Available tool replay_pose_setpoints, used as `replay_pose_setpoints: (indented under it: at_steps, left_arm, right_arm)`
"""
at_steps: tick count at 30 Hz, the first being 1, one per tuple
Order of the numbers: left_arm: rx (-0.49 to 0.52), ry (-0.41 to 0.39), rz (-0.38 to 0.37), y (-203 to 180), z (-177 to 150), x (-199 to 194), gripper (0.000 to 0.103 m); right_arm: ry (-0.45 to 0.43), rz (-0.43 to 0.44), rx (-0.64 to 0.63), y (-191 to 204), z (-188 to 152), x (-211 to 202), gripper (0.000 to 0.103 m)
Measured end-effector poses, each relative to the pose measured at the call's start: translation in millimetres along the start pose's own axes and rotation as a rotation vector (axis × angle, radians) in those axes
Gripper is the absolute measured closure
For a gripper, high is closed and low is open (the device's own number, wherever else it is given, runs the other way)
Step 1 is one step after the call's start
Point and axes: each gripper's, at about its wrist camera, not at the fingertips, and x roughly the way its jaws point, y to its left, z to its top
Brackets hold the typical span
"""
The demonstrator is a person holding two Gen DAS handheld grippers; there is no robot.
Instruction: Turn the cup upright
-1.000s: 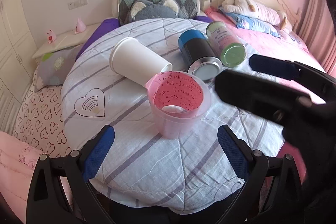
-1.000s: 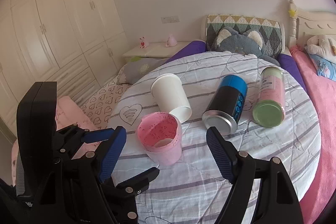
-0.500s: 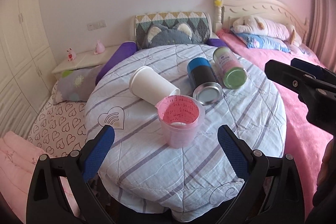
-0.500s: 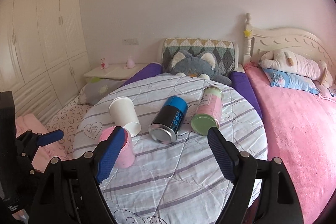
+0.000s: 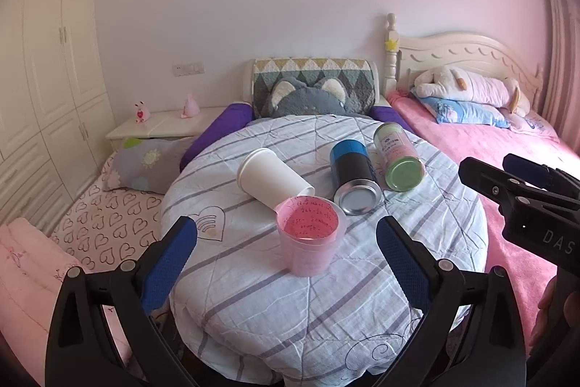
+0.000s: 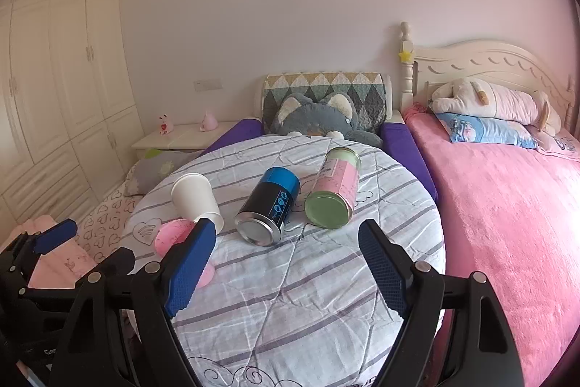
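A pink plastic cup [image 5: 309,238] stands upright on the round table [image 5: 435,234] with its mouth up; in the right wrist view [image 6: 174,236] my left finger partly hides it. A white paper cup [image 5: 272,178] [image 6: 195,198] lies on its side just behind it. A blue-black can [image 5: 353,176] [image 6: 270,205] and a pink-green can [image 5: 398,156] [image 6: 335,187] lie on their sides. My left gripper [image 5: 286,260] is open and empty, held back from the pink cup. My right gripper [image 6: 286,267] is open and empty over the table's front.
A pink bed [image 6: 507,205] with a plush toy runs along the table's right side. A grey cat cushion [image 5: 308,98] sits behind the table. A nightstand [image 5: 163,126] and wardrobe [image 5: 47,78] stand at the left. Heart-print bedding [image 5: 108,223] lies below left.
Both grippers have pulled back and up from the table, so the objects look smaller and farther. The pink cup stays upright; nothing on the table moved.
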Motion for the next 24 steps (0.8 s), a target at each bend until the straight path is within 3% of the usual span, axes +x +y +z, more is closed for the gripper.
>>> replay_pose_setpoints:
  at_steps: [24]
  left_arm:
    - [0.029,-0.007,0.009,-8.1,-1.4,1.0,0.001]
  right_arm:
    - [0.023,0.035,0.009,-2.7,-1.4,3.5,0.021]
